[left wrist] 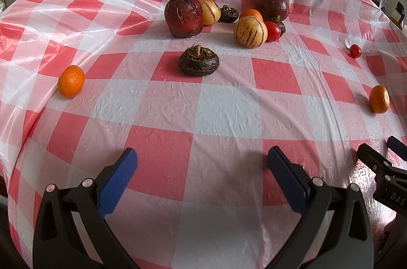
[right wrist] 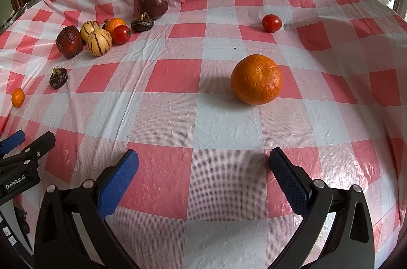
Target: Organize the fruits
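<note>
Checked tablecloth (left wrist: 229, 111) bearing scattered fruit: a cluster of two dark red apples (left wrist: 183, 15), two striped yellow melons (left wrist: 250, 31), an orange and a tomato at the far side. Left gripper (left wrist: 202, 162) and right gripper (right wrist: 203, 162), each spread wide and holding nothing, hover over bare cloth. A lone orange (right wrist: 256, 79) lies just ahead of the right gripper, a small tomato (right wrist: 271, 22) beyond it.

Bare cloth betw. the left gripper (left wrist: 202, 164) and the nearest dark fruit (left wrist: 198, 61); far behind it the fruit cluster (left wrist: 250, 31) blocks the way. Right gripper (right wrist: 203, 166): only the big orange (right wrist: 256, 79) ahead, free room left and right of it.
</note>
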`<state>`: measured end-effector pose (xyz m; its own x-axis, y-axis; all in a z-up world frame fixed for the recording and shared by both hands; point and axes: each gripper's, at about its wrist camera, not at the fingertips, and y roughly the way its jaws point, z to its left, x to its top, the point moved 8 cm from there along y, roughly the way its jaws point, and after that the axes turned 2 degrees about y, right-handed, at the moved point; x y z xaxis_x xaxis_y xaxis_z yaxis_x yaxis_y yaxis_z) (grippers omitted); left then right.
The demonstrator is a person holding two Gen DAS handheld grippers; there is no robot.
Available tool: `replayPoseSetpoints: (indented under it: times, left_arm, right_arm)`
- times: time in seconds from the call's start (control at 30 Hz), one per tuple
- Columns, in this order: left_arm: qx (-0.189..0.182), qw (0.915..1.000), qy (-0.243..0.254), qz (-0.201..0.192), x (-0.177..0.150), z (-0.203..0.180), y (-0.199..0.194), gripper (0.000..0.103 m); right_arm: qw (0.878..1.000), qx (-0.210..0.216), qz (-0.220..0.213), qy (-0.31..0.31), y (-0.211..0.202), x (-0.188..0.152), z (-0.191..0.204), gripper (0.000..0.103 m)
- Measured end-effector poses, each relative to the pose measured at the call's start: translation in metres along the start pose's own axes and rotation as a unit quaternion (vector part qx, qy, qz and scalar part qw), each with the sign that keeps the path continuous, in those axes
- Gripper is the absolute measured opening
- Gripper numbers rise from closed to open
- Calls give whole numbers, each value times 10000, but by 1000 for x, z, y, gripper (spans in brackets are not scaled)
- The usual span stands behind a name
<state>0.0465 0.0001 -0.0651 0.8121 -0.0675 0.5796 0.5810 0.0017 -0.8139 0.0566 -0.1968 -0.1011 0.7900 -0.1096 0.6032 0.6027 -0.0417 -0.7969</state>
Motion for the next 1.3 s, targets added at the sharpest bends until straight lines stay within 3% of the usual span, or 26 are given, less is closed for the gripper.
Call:
replayPoseSetpoints:
  times: [0.8,1.03,1.1,1.2,1.3]
  left_arm:
    - [-3,10000,-2,10,0,0,0,102]
    - [-186,9995,199,180,-1,3,0,102]
    - [-6,9997,5,238,-3,17,-2,102]
    - [364,9990,-212,-126,1,50,-15,102]
    - [353,9986,-380,-136,4,83,-16,102]
  right_arm:
    - [10000,19,7,-39,-1,-1,-1,99]
    - [9999,-26,120,-25,-1,3,5,99]
    - [9998,-14,167,-49,4,9,11,99]
    - [9991,16,18,-430,9,23,39,99]
    - [9978,207,-37,-625,15,34,67,99]
